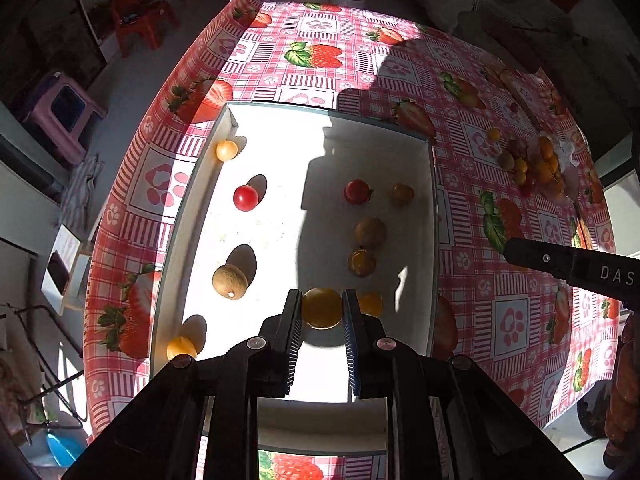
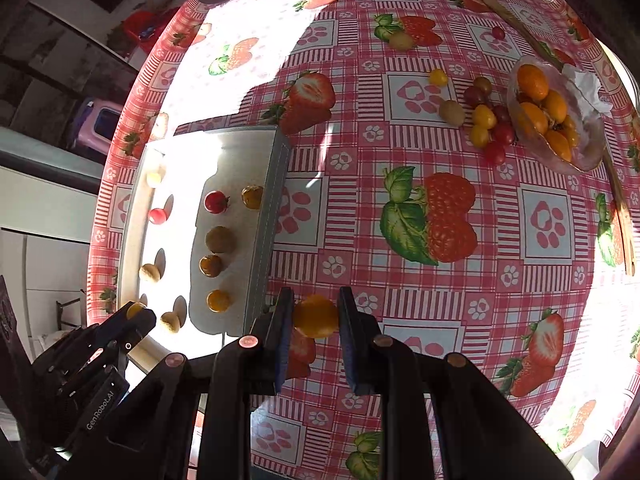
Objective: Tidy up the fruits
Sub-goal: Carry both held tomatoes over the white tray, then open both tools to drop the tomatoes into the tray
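The left gripper (image 1: 322, 309) is clamped on a round, smooth yellow fruit (image 1: 322, 308) above the shallow white rectangular tray (image 1: 188, 216). The right gripper (image 2: 315, 316) pinches a glossy orange-yellow fruit (image 2: 316, 317) just beside that tray, over the strawberry-print plastic cloth on the counter (image 2: 440, 280).

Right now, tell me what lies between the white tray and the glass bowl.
Right wrist view: mostly bare tablecloth between white tray and glass bowl; a cluster of small loose fruits lies beside the bowl.
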A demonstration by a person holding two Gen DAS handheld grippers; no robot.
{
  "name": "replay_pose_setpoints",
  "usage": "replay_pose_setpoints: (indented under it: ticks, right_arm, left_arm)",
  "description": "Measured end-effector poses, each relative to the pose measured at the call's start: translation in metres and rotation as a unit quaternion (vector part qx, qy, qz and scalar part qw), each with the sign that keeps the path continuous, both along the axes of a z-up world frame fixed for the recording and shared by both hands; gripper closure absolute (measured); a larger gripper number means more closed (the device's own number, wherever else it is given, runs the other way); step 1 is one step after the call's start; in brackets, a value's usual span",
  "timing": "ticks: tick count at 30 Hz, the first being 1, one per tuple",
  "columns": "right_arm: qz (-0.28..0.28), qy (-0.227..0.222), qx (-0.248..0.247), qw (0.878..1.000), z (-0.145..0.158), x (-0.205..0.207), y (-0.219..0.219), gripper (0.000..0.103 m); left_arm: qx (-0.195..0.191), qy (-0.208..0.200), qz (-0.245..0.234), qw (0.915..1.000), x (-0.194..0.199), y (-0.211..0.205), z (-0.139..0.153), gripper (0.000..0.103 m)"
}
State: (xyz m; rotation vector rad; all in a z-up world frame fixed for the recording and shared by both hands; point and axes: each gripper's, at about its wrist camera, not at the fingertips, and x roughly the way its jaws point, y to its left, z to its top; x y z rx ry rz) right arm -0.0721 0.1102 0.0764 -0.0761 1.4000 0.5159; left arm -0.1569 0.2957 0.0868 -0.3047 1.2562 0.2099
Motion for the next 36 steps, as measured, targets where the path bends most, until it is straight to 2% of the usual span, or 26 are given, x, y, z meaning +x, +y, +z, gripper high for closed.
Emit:
replay_pose_setpoints:
  ticks: [7, 17, 23, 27, 31, 33, 34, 35, 36]
  right_arm:
    - [0.011, 0.004, 0.007, 1.000, -0.008, 0.011, 0.050, 0.079]
    - [0.014, 0.006, -0.011, 1.000, -0.035, 0.044, 0.106, 0.079]
    - [0.010, 0.009, -0.036, 0.999, -0.058, 0.061, 0.121, 0.079]
    - [0.011, 0.012, -0.050, 0.999, -0.072, 0.063, 0.128, 0.079]
    - [0.027, -0.006, -0.063, 0.998, -0.074, 0.060, 0.138, 0.078]
    - [0.031, -0.003, -0.061, 0.998, -0.074, 0.061, 0.140, 0.074]
    - [0.032, 0.001, -0.057, 0.998, -0.073, 0.061, 0.141, 0.073]
    - [0.031, 0.007, -0.053, 0.998, -0.073, 0.061, 0.142, 0.072]
    - [0.030, 0.011, -0.048, 0.998, -0.072, 0.061, 0.141, 0.072]
  left_arm:
    - [-0.002, 0.008, -0.004, 1.0000, 0.025, 0.024, -0.021, 0.082]
    - [0.003, 0.028, -0.016, 0.9995, 0.045, 0.031, -0.050, 0.082]
    - [0.004, 0.042, -0.017, 0.9990, 0.046, 0.034, -0.063, 0.082]
    - [0.012, 0.037, -0.025, 0.9989, 0.044, 0.032, -0.064, 0.082]
    - [0.020, 0.041, -0.032, 0.9984, 0.045, 0.026, -0.064, 0.081]
    - [0.022, 0.043, -0.034, 0.9983, 0.047, 0.025, -0.064, 0.073]
    - [0.025, 0.045, -0.032, 0.9982, 0.046, 0.025, -0.064, 0.048]
    - [0.036, 0.041, -0.027, 0.9981, 0.046, 0.025, -0.061, 0.031]
    - [0.051, 0.033, -0.023, 0.9979, 0.046, 0.026, -0.057, 0.030]
